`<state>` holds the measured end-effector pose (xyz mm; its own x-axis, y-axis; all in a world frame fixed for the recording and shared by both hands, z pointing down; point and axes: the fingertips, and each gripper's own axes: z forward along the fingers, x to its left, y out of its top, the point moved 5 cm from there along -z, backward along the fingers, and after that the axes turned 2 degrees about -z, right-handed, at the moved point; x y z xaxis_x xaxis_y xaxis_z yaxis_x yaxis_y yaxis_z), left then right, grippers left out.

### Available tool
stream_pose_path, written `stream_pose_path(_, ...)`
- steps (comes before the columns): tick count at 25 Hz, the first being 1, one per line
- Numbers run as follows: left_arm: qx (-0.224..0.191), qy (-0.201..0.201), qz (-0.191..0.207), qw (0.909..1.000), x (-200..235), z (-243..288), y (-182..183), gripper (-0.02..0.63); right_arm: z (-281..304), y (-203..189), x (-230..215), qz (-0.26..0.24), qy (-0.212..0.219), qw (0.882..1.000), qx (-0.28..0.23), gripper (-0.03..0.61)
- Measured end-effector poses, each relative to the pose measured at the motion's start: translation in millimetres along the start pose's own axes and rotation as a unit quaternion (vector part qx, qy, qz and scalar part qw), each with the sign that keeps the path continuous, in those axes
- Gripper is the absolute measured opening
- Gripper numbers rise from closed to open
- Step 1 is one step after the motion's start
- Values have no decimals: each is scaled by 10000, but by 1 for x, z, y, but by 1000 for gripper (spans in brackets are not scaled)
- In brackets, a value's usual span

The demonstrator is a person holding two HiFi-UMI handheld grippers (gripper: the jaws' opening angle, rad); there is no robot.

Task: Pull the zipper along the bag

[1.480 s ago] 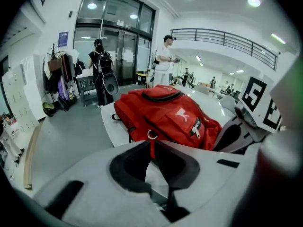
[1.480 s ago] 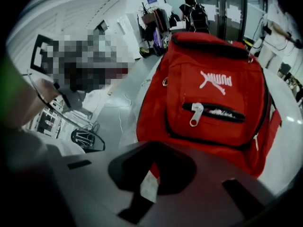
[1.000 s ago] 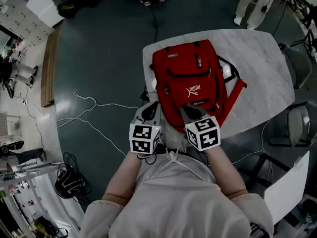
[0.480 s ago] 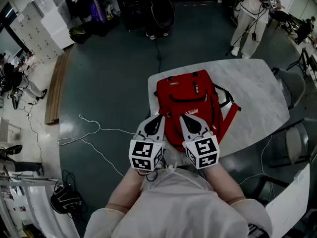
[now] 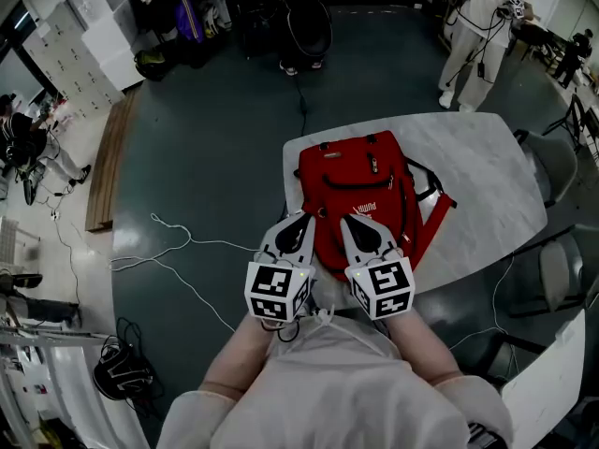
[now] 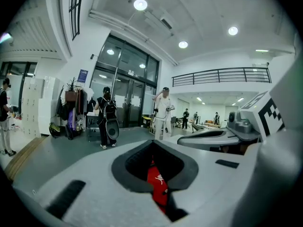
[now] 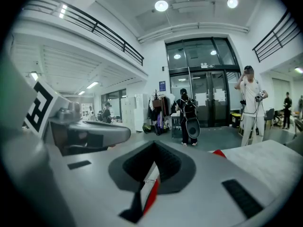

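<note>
A red backpack (image 5: 360,190) lies flat on the white marble table (image 5: 487,157), its front pockets facing up. Both grippers hover side by side above the bag's near end, pointing away from me. The left gripper (image 5: 307,217) is shut, jaws meeting at the tip, nothing between them. The right gripper (image 5: 344,219) is shut and empty too. In the left gripper view, a strip of the red bag (image 6: 157,186) shows through the window in the closed jaws, and the right gripper (image 6: 222,136) sits alongside. The right gripper view shows red fabric (image 7: 151,195) and the table edge below.
Grey chairs (image 5: 562,148) stand at the table's right side. Loose white cables (image 5: 178,246) trail over the dark floor on the left, by a wooden board (image 5: 110,157). A person in white (image 5: 477,7) and a person with a backpack (image 5: 304,17) stand beyond the table.
Both grippers have risen off the bag's near end, staying shut. The head view has tilted up, so more of the room shows. Little differs over the last half second.
</note>
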<state>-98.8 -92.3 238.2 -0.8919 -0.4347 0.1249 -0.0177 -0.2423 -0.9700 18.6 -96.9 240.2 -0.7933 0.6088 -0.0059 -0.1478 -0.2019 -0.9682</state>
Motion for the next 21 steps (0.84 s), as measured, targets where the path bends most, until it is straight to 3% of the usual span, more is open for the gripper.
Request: stream_pose_path(21,27,-2,-72,10000,1,8,-4,20,3,-8,-5,32,35,10000,1,26)
